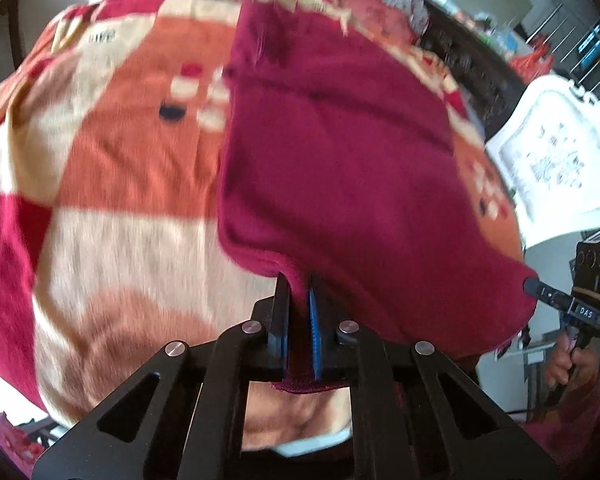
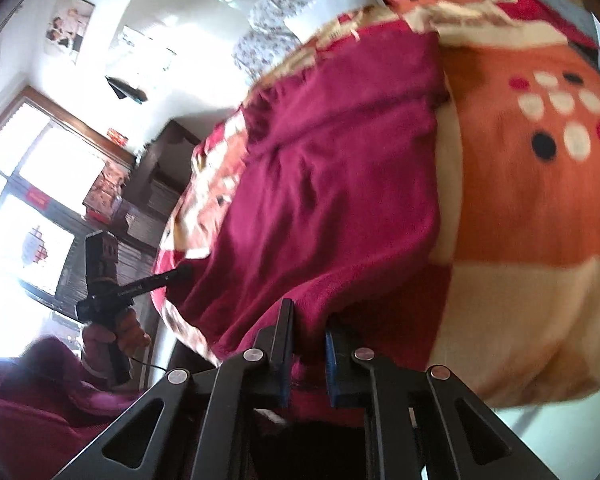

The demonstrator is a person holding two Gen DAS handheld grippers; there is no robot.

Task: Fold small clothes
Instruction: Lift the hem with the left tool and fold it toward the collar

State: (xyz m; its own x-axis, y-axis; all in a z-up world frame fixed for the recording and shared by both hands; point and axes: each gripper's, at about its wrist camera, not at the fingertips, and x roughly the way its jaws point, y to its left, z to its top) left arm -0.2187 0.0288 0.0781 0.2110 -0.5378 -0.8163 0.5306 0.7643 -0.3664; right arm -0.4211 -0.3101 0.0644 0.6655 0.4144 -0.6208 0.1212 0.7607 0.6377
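Observation:
A dark red fleece garment (image 1: pixel 340 152) lies spread on a bed covered by an orange, cream and red blanket (image 1: pixel 112 184). My left gripper (image 1: pixel 299 292) is shut on the garment's near hem, with cloth pinched between the pads. My right gripper shows at the right of the left wrist view (image 1: pixel 534 284), gripping the garment's other near corner. In the right wrist view the garment (image 2: pixel 332 168) runs away from my right gripper (image 2: pixel 310 320), whose jaws are closed on the near edge. My left gripper (image 2: pixel 184 270) shows at the left there, holding the far corner.
A white ornate chair (image 1: pixel 560 160) stands right of the bed. A dark wooden cabinet (image 2: pixel 156 184) and a bright window (image 2: pixel 28 200) lie beyond the bed's edge. Floral pillows (image 2: pixel 284 20) sit at the head of the bed.

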